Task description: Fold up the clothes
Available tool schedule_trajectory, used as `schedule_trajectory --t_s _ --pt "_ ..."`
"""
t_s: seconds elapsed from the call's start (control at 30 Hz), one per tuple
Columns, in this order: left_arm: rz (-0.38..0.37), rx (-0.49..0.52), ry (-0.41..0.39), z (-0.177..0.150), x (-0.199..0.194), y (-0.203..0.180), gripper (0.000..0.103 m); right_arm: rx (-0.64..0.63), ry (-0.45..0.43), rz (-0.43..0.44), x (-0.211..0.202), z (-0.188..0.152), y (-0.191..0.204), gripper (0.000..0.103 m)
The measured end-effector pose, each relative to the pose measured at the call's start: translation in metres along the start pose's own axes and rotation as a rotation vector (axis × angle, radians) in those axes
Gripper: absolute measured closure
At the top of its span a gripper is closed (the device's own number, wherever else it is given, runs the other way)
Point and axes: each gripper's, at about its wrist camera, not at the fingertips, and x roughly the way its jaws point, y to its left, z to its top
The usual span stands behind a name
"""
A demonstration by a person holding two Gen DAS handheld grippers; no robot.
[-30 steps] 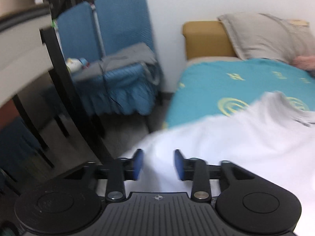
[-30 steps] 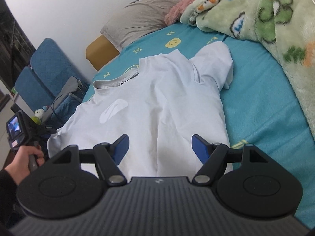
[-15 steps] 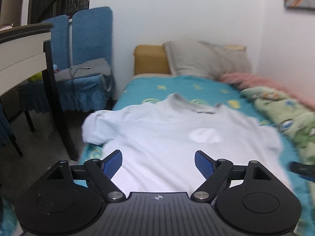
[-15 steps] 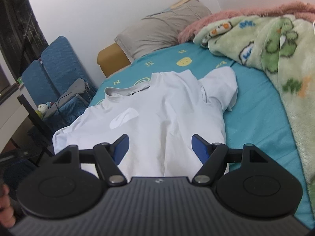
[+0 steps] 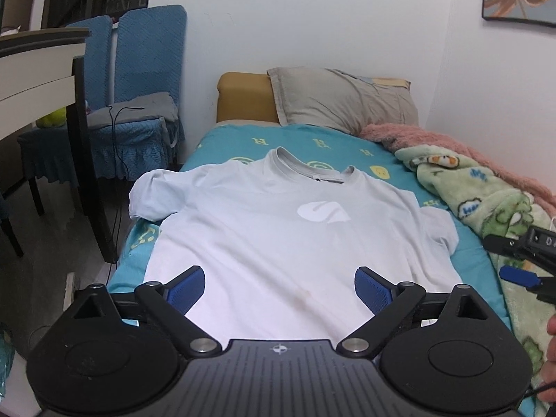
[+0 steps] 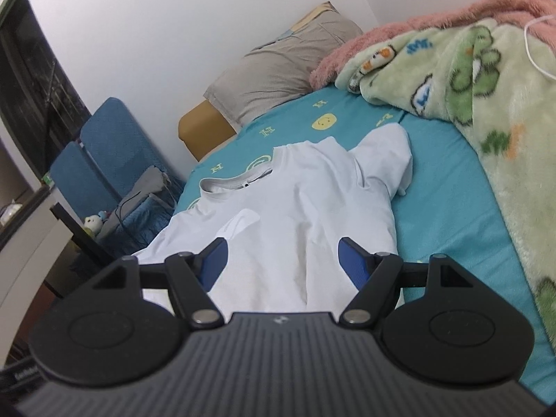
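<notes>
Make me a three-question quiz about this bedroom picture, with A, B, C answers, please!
1. Where does the white T-shirt lie?
A. on the chair
B. on the bed
C. on the floor

2. What colour is the bed sheet?
A. teal
B. red
C. black

3. How is the left gripper?
A. shut on a sleeve
B. open, holding nothing
C. shut on the pillow

Answers: 1 B, it is spread flat over the sheet; 2 A, teal with yellow prints; 3 B, its jaws have just been opening and stand wide, nothing between them.
</notes>
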Motion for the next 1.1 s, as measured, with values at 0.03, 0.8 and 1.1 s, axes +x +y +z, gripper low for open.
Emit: schedule_trajectory --t_s 0.03,0.8,1.1 --pt "0.004 0.013 -0.004 0.000 0.000 -0.002 0.008 0.006 0.002 -0.003 0.002 0.000 -0.001 0.030" --pt "0.052 0.029 0.081 -0.011 0.034 -0.009 0.005 0.773 0.022 0.153 0.088 0.025 -0.141 0.009" --pt "0.043 -0.011 0.121 -0.014 0.072 -0.009 0.005 0.831 0.023 0.120 0.171 0.015 -0.161 0.008"
